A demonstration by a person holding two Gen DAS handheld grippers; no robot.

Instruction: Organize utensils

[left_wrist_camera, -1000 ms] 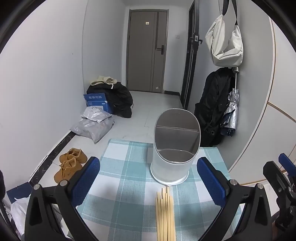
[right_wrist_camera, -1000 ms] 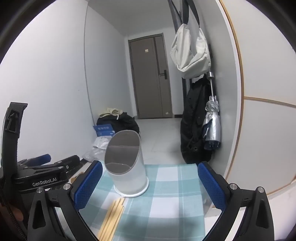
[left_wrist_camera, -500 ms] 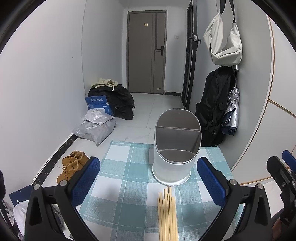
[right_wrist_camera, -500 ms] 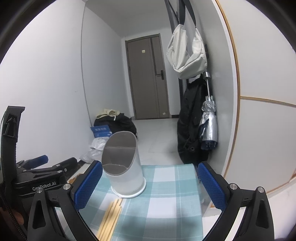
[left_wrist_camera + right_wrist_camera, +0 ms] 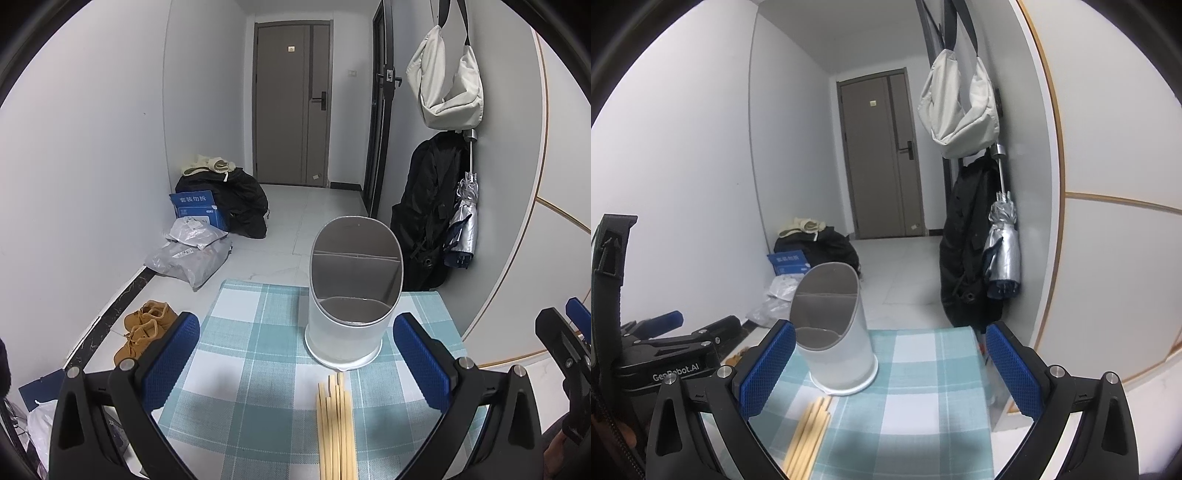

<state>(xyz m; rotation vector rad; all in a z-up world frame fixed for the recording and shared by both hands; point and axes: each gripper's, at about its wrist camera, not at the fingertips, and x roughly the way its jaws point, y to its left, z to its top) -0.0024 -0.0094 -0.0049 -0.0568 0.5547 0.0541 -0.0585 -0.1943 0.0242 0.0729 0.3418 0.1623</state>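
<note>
cloth (image 5: 255, 332): teal-white plaid | holder (image 5: 349, 332): white, grey inside | chopsticks (image 5: 336, 428): pale wood | pads (image 5: 171, 360): blue | shoes (image 5: 146, 328): tan

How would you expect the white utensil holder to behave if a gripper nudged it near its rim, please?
The utensil holder looks tall, narrow-based and empty, so it probably tips or slides easily on the checked cloth. Its smooth wall may slip between pads.
</note>
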